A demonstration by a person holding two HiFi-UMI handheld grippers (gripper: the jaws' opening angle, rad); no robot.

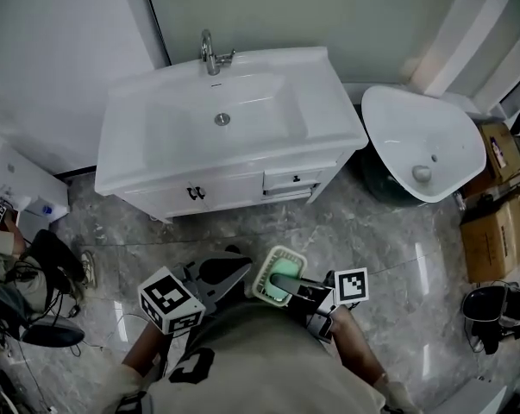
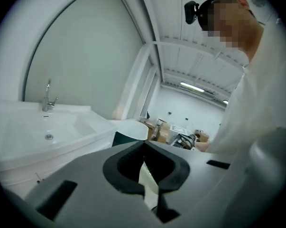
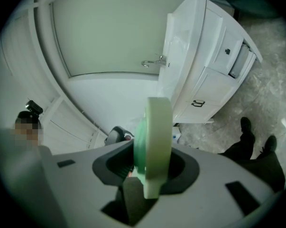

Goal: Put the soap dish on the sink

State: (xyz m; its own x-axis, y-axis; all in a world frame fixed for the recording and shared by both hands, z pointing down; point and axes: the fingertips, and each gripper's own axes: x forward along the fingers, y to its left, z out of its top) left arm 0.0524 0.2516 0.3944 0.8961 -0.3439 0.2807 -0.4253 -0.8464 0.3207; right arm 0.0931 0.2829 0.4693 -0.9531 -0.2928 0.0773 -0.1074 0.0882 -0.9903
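Waist-high in front of the person, well short of the vanity: soap dish, pinched by the right gripper. In the right gripper view the dish sits edge-on between the jaws, one pad on the green inner face and the other on the cream outer shell. So the right gripper has it clamped through one wall.

Handling, my read:
- Looks like rigid moulded plastic, light, won't flex much.
- Smooth faces, so probably slippery; a one-wall grip could let it pivot.
- Appears to be two parts, a green insert in a cream tray. The insert could drop out if it gets tipped face down.
- Not fragile, but it'll bounce off the stone floor if released early.
- Current hold looks fine. Keep the open face up and set it flat.

Contents: no soap visible in the dish.

Left gripper is just beside the dish. Its jaws are pressed together at the tips with nothing in them; the left gripper view shows the same.

Sink is ahead, white, with the tap at the back. The bowl holds nothing but the drain. Flat ledges either side of the bowl look like the landing spots.

Cabinet drawer is slightly ajar, contents not visible. Loose white basin stands to the right, nothing in it either. Cardboard boxes beyond it; can't tell what's inside.
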